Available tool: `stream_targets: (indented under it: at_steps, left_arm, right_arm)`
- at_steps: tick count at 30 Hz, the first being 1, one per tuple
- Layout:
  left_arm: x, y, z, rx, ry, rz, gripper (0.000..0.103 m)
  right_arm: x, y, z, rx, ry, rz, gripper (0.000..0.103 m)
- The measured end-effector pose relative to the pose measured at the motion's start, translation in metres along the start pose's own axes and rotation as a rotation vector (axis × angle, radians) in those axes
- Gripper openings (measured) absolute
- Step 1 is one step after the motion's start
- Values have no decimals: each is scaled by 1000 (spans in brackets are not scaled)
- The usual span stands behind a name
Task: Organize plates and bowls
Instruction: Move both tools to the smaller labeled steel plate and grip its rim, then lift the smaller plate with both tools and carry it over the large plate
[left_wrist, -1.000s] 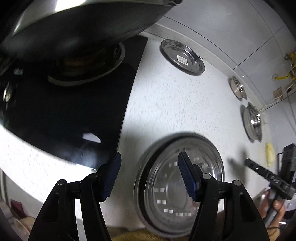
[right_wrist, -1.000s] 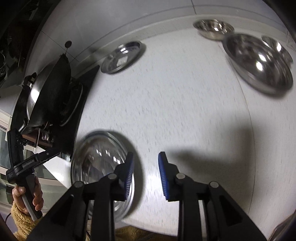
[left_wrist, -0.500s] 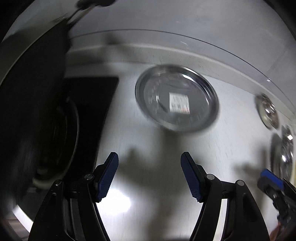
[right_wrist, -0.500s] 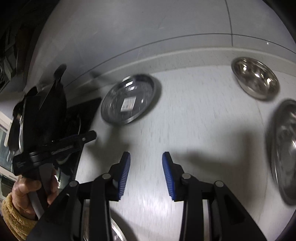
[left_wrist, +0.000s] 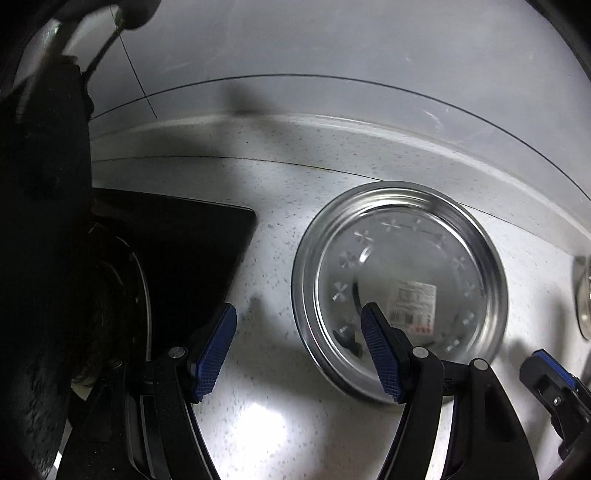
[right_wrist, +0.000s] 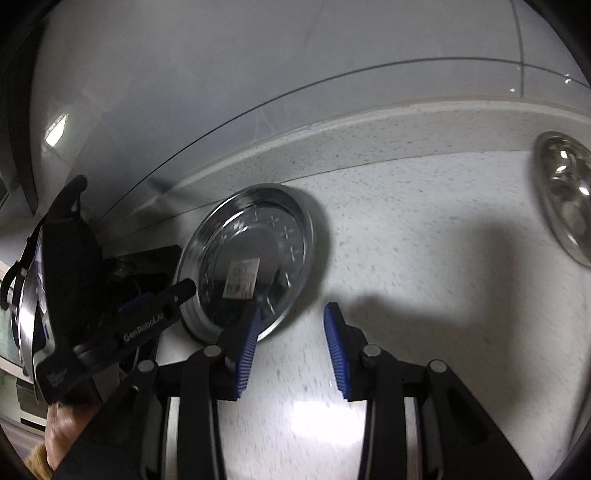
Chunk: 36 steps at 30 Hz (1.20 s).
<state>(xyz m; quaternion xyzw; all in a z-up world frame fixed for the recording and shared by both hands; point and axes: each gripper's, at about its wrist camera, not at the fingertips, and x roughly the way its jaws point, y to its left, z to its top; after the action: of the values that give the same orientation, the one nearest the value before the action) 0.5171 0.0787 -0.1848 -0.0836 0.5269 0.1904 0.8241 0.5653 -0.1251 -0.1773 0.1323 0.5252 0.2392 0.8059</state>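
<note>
A white speckled countertop (left_wrist: 280, 417) filled the lower half of both views, with a bright glare patch near the bottom centre and soft shadows of the tools across it. A raised speckled lip curved along its back edge, and above that rose a glossy pale wall (left_wrist: 332, 48) with thin dark seams. In the left wrist view a black cooktop (left_wrist: 192, 251) sat at centre left, and a dark pan (left_wrist: 40, 206) loomed along the left edge. The steel plate (left_wrist: 402, 258) with a paper label lay flat at centre right, close to the back lip. The left gripper (left_wrist: 298, 350) stood open, holding nothing, its right pad over the plate's near rim and its left pad over bare counter; whether a pad touched the rim could not be told. In the right wrist view the right gripper (right_wrist: 291, 347) had just widened its jaws; they stood part open and empty, just right of the plate's lower edge. A steel bowl (right_wrist: 567, 199) sat at the right edge.
</note>
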Motion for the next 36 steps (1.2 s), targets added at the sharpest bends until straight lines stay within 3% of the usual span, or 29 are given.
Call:
stream_targets:
  at_steps: [14,19,22,23,25,31,36]
  left_arm:
    - [38,13,7,-69,32,-46,63]
    - [38,15,8,-67,16,-58,62]
    - [36,10,8,-41,-10,-67,43]
    - [36,9,7,-31,-15,-77,36]
    - [36,8,6,-26,-17,-76,36]
    - [34,11,0,-21,-24,-69,16]
    - [33,13,-7,-40,6,-144,11]
  right_arm:
    - [43,-2,19,38,7,10,33]
    - [46,1,22,24,20,4,23]
    - [50,2,23,13,37,-11,10]
    - [50,3,23,9,38,-11,10]
    - [49,2,21,3,38,-13,10]
    - [41,0,16,-14,33,-43,10]
    - [25,-9,4,-32,21,-89,10]
